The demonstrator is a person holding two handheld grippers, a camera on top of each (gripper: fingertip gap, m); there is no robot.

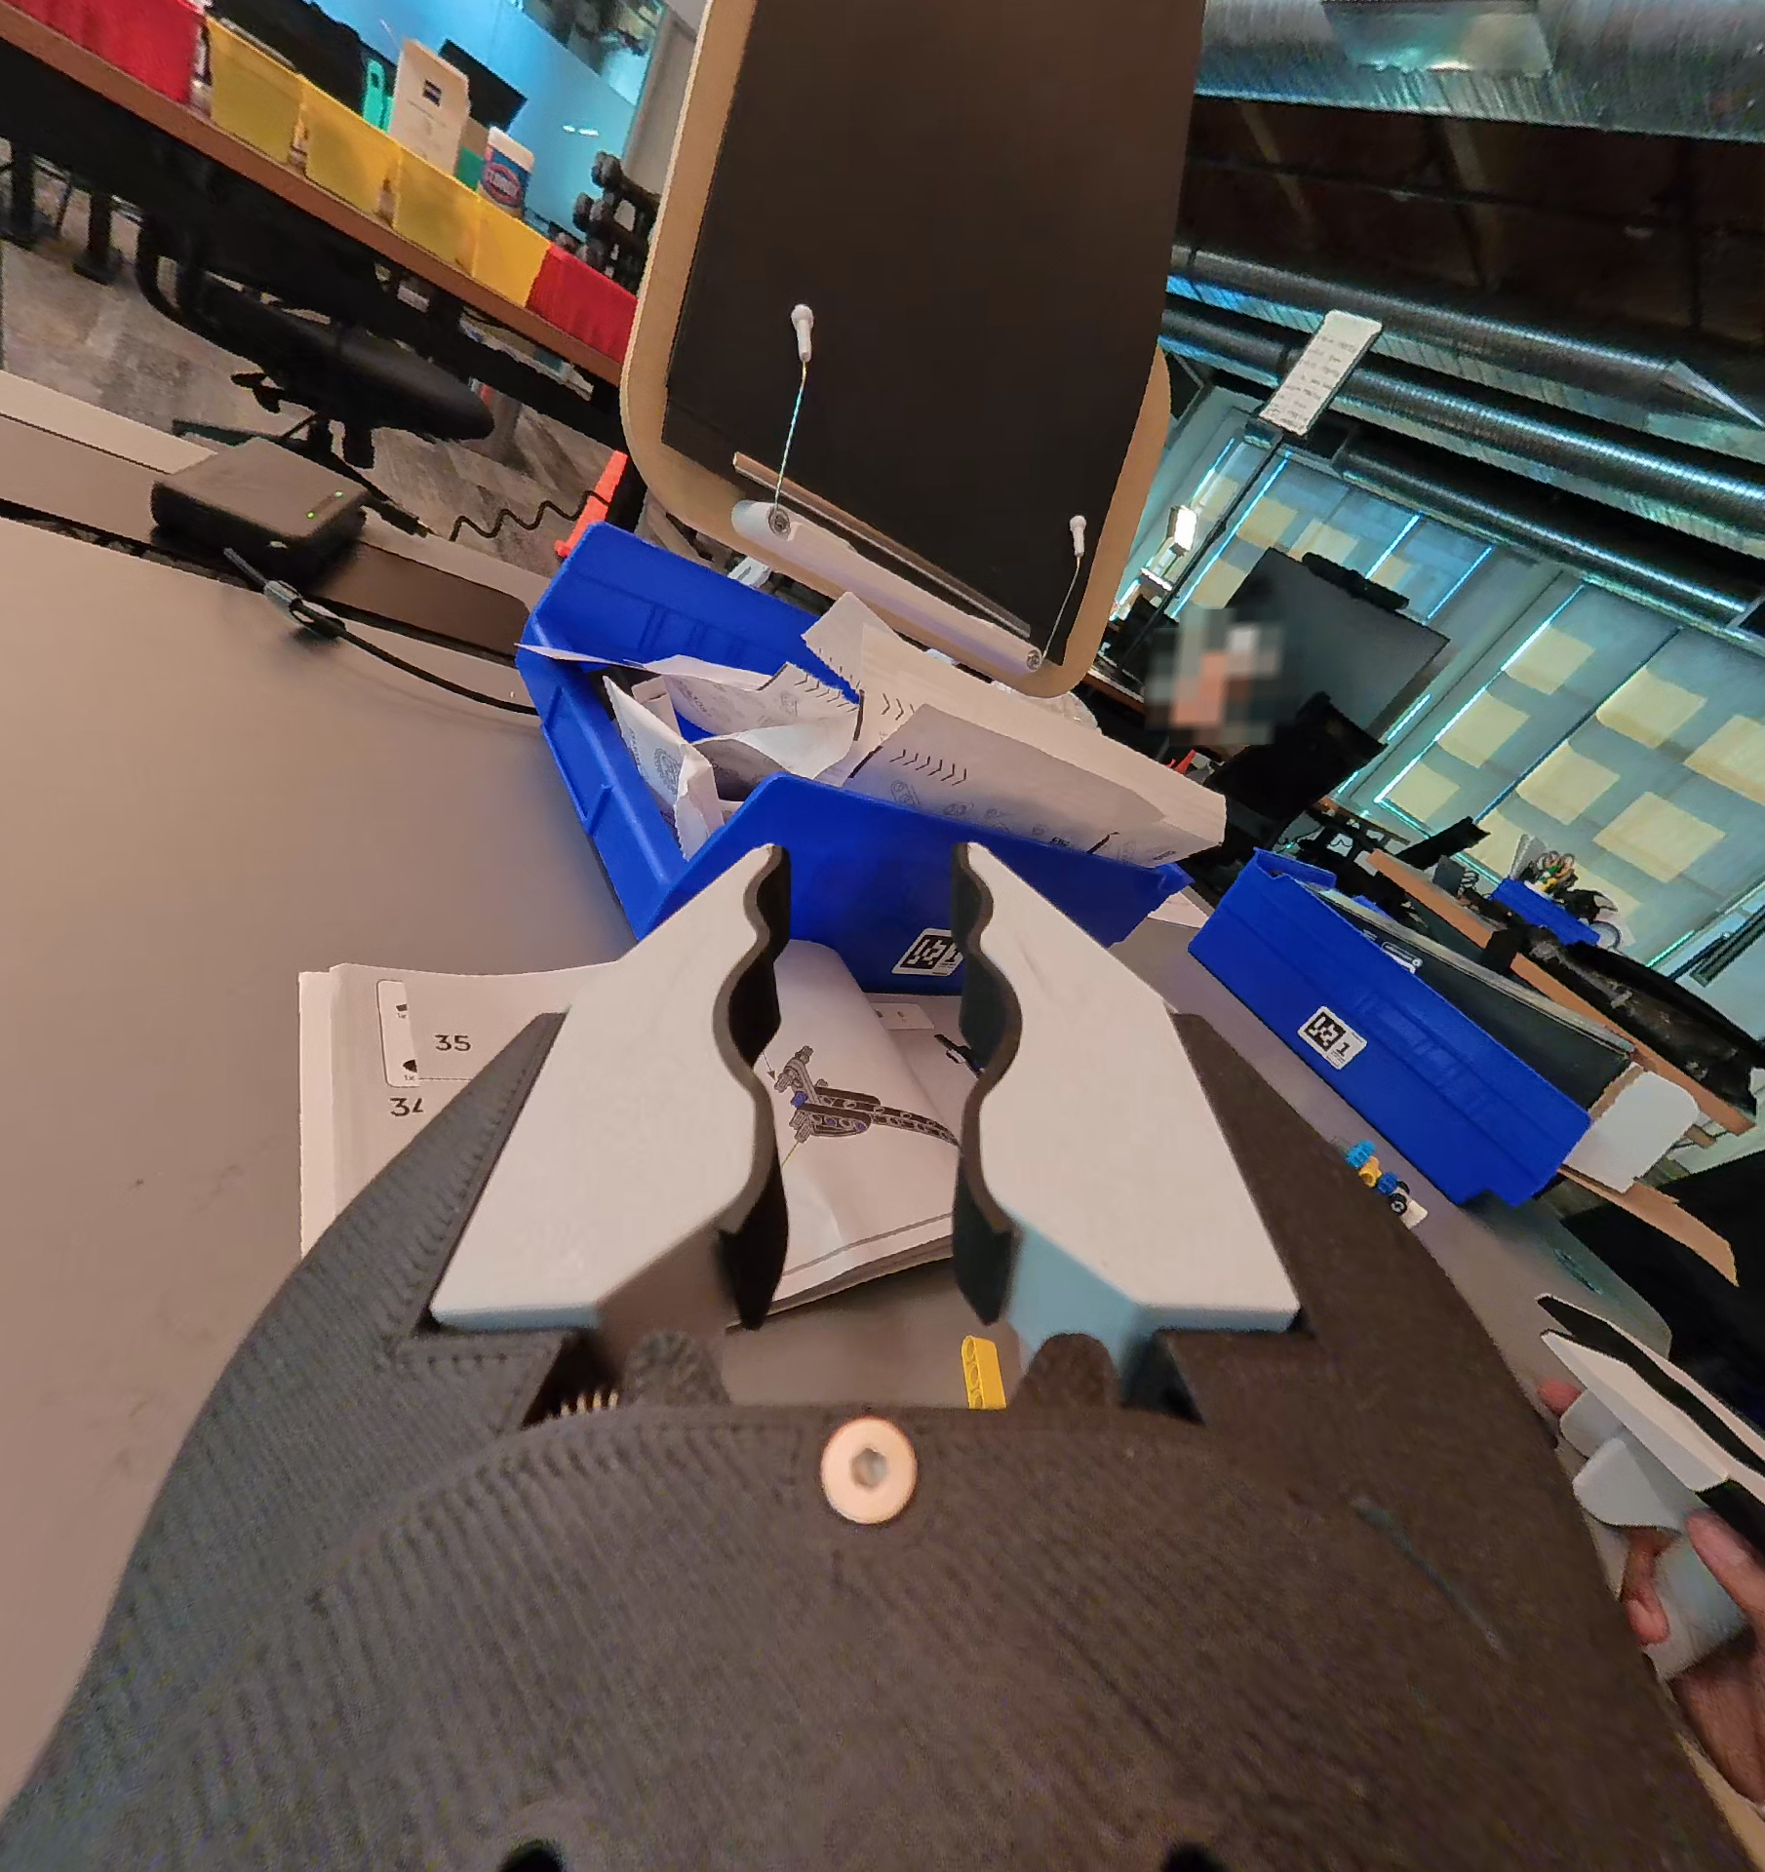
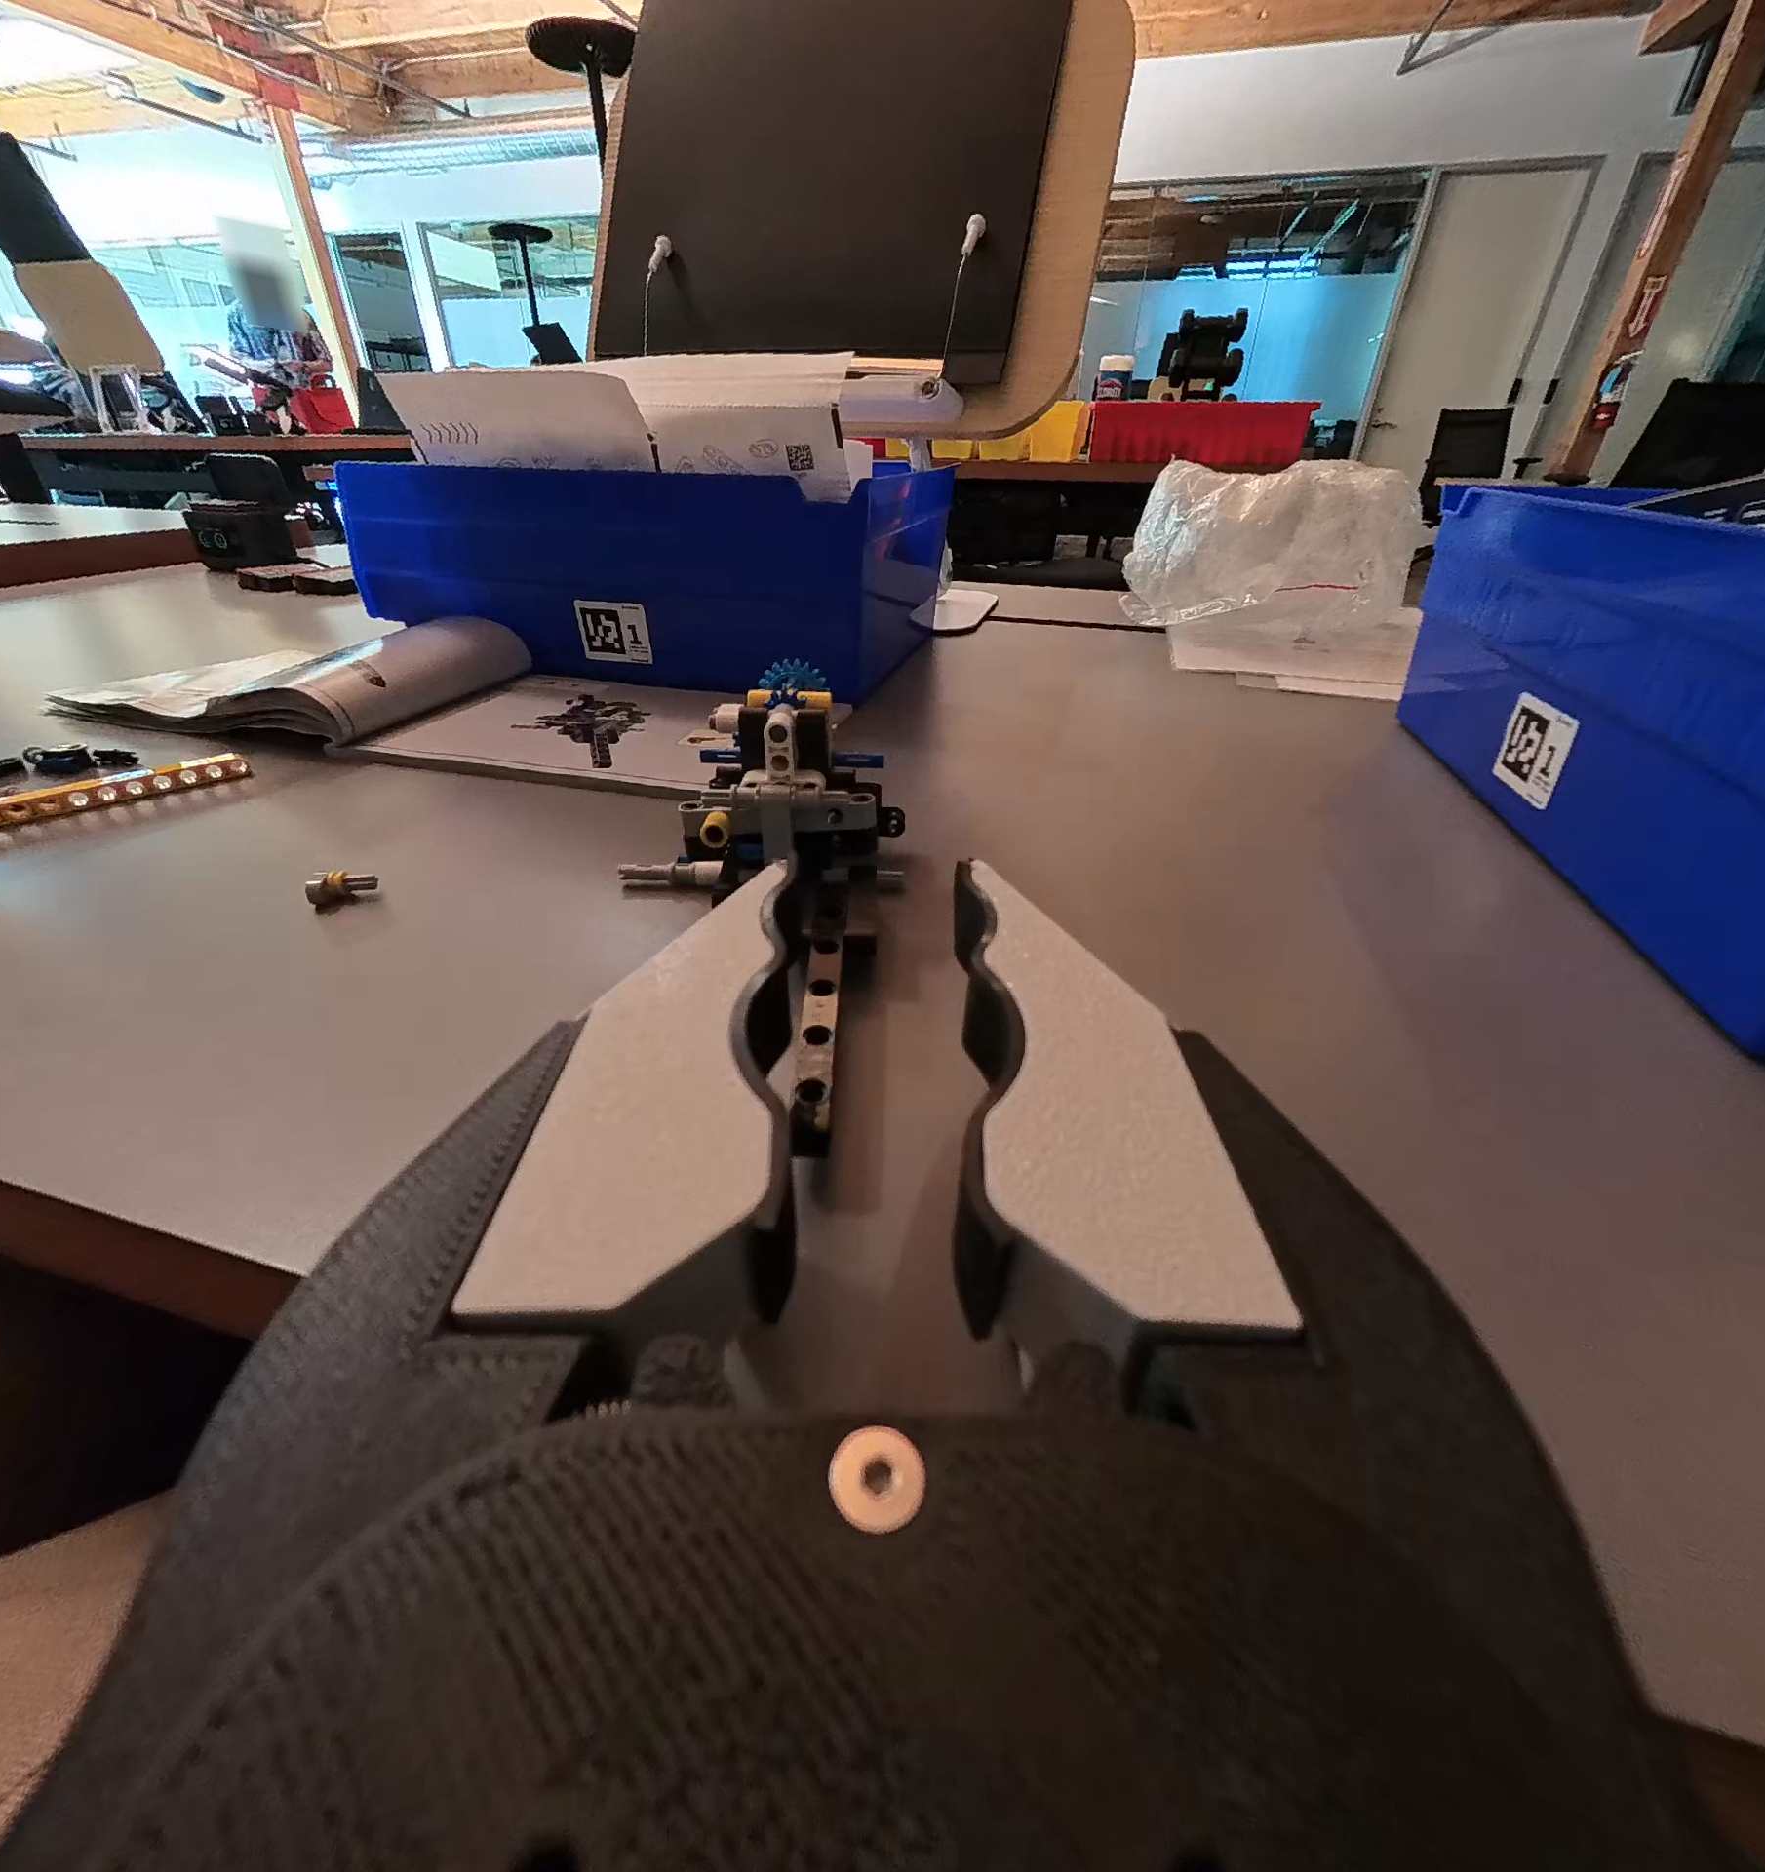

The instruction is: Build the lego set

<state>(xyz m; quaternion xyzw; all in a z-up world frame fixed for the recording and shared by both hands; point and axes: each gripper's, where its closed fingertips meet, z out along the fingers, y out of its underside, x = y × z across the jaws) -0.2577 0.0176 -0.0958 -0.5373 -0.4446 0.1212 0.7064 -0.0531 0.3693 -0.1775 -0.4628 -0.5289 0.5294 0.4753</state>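
A grey worktop (image 2: 1213, 912) stands in an open office with exposed ceiling ducts, glass partitions and a shelf of red and yellow bins behind. A blue bin (image 2: 645, 567) stuffed with torn paper bags sits at the far middle, below a dark, tan-edged panel; a second blue bin (image 2: 1618, 770) stands to the right, and a crumpled clear plastic bag (image 2: 1274, 537) lies between them farther back. The partly built lego model (image 2: 792, 800) rests on the worktop just in front of the first bin, its long axis running toward and away from the right wrist camera, with a black holed beam extending toward the right gripper (image 2: 868, 881) and a blue gear at the far end. The right jaws are spread apart, holding nothing; the beam lies between them, close to the left finger. The left gripper (image 1: 868, 871) hangs over the open instruction booklet (image 1: 858, 1124), its jaws likewise parted and empty. Only the right wrist view shows the long yellow beam (image 2: 98, 800) and a small loose pin (image 2: 341, 886) at the left; only the left wrist view shows a short yellow piece (image 1: 982, 1373) beneath the gripper body and a hand (image 1: 1729, 1661) at the right edge.
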